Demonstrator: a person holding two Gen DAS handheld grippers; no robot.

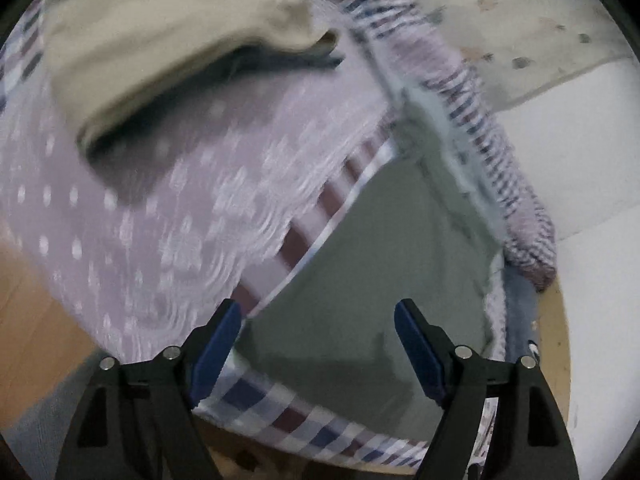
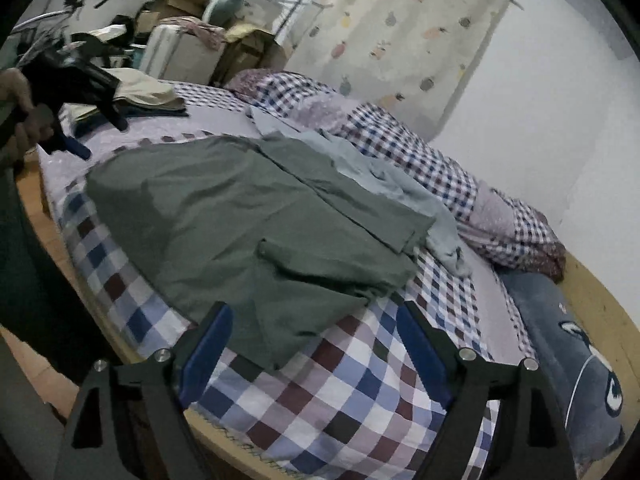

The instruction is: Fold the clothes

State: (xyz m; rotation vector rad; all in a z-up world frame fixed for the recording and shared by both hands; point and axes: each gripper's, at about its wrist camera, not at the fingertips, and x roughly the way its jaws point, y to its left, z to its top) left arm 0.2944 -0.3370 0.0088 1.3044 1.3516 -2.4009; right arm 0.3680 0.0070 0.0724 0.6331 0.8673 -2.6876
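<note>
On the bed [image 2: 304, 392], covered by a checked sheet in blue, maroon and white, an olive-green garment [image 2: 248, 216] lies spread across the near half, partly folded over itself, one edge hanging toward my right hand-held gripper [image 2: 314, 326]. That gripper hovers over the garment's near edge with its blue-padded fingers [image 2: 208, 344] wide apart and nothing between them. A pale grey-blue garment [image 2: 404, 192] lies crumpled just beyond the green one, touching its far edge. Along the far side of the bed runs a bunched checked quilt [image 2: 436, 160], and a dark blue pillow [image 2: 572, 356] rests at the right end. At the far left corner sits a small stack of folded clothes [image 2: 148, 92], beige on top. My left hand-held gripper [image 1: 318, 322], seen from the right wrist camera in my hand [image 2: 24, 112], is above the bed near that stack; in its own blurred view its fingers stand spread and empty over the green garment. Cardboard boxes [image 2: 188, 0] are piled behind the bed, and a fruit-print curtain [image 2: 404, 40] hangs on the wall.
</note>
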